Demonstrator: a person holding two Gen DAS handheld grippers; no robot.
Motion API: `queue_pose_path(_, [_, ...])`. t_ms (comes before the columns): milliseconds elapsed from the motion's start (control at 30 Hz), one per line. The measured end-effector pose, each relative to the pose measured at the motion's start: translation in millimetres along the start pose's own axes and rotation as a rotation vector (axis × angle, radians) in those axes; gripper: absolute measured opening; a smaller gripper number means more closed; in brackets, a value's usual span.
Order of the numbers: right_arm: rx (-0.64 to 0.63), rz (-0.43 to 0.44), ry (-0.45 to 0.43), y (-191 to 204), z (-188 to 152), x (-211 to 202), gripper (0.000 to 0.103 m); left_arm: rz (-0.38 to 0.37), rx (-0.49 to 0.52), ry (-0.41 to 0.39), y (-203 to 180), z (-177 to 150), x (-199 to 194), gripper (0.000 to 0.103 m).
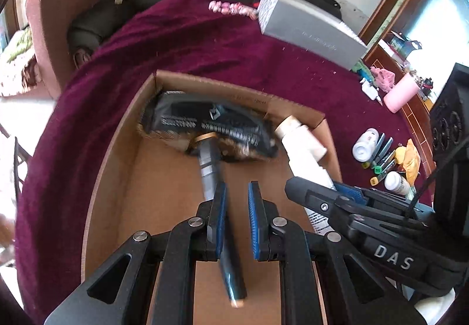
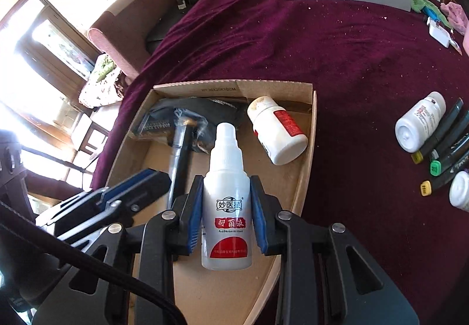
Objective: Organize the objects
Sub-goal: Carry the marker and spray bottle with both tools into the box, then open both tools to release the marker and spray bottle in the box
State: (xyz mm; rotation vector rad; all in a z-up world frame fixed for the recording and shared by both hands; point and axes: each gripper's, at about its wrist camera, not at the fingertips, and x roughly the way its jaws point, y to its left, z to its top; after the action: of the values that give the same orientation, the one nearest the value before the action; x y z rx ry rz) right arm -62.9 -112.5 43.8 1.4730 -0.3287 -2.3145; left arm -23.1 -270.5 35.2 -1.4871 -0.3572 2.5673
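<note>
The cardboard box [image 2: 313,125] sits open on the maroon cloth [image 2: 351,61], and I hold both loads over it. My right gripper [image 2: 227,187] is clamped on the white dropper bottle [image 2: 227,207], above the near floor. To its left, my left gripper [image 1: 236,193] looks clenched on the dark pen [image 1: 209,166]. I judge this the placing step: next, lower each onto bare cardboard and release.

The left gripper [image 1: 236,190] is tilted steeply down over the open cardboard box [image 1: 211,84], its jaws drawn in to their narrowest with only a slim gap between the blue pads. Just beside it over the box, the right gripper [image 2: 227,181] slopes down likewise, pads clamped on a small white bottle [image 2: 227,207].
</note>
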Motion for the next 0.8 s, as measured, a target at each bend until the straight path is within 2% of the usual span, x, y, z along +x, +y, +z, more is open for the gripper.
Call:
queue_pose_path(167, [0.011,-0.007,0.013,-4.7,0.9,11.9,0.028,-0.008,-0.018,0.023,5.1,-4.9,8.6,0.011])
queue_pose_path(400, [0.003,-0.024,0.006,-3.2,1.7,16.3,0.028,-0.055,-0.063,-0.008,11.5,-8.3,-7.0,0.014])
queue_pose_path(467, [-0.013,-0.029,0.005,-0.8,2.3,17.6,0.028,-0.063,-0.084,-0.027,15.7,-10.8,-15.0,0.023])
queue_pose_path(533, [-0.017,-0.038,-0.008,0.1,1.4,16.8,0.028,-0.078,-0.121,-0.048,22.2,-12.9,-23.2,0.041])
queue_pose_path(600, [-0.011,-0.029,-0.020,-0.9,0.2,15.2,0.031,-0.097,-0.153,-0.068,28.8,-16.8,-32.2,0.046])
queue_pose_path(800, [-0.026,-0.018,-0.051,2.9,-6.5,1.6,0.037,-0.122,-0.215,-0.124,40.1,-30.3,-56.5,0.049])
